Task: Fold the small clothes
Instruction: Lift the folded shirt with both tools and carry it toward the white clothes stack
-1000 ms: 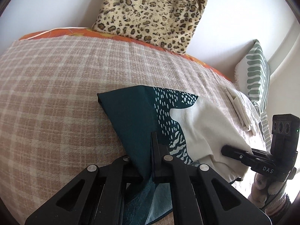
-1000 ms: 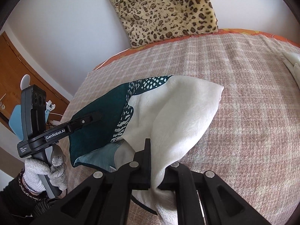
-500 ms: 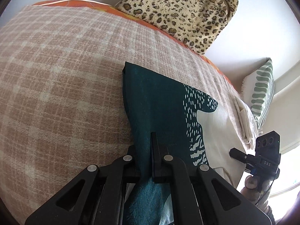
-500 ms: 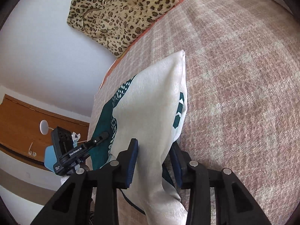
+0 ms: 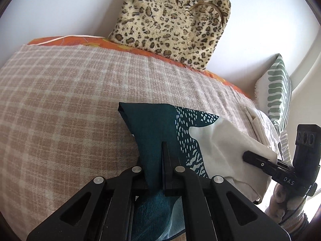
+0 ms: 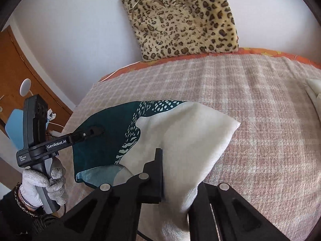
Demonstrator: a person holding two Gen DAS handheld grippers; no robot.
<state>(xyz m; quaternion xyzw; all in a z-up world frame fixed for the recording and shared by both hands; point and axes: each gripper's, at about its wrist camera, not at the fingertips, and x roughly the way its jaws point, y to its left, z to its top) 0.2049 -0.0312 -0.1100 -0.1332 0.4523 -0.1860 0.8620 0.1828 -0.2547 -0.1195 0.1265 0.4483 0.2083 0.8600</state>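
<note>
The teal-and-cream cloth (image 5: 180, 140) lies on the plaid bed cover (image 5: 70, 110), below the leopard cushion (image 5: 170, 20) at 12 o'clock. The left gripper (image 5: 158, 160) pinches its teal edge; the right gripper (image 6: 172, 172), jaws just closed, clamps its cream corner.

The near end of the teal and cream cloth (image 5: 156, 132) is hidden under the left gripper (image 5: 160, 160). In the right wrist view, the right gripper (image 6: 172, 172) has 1 finger covered by cloth. The folded white cloth (image 6: 314, 92) is cut by the frame edge.
</note>
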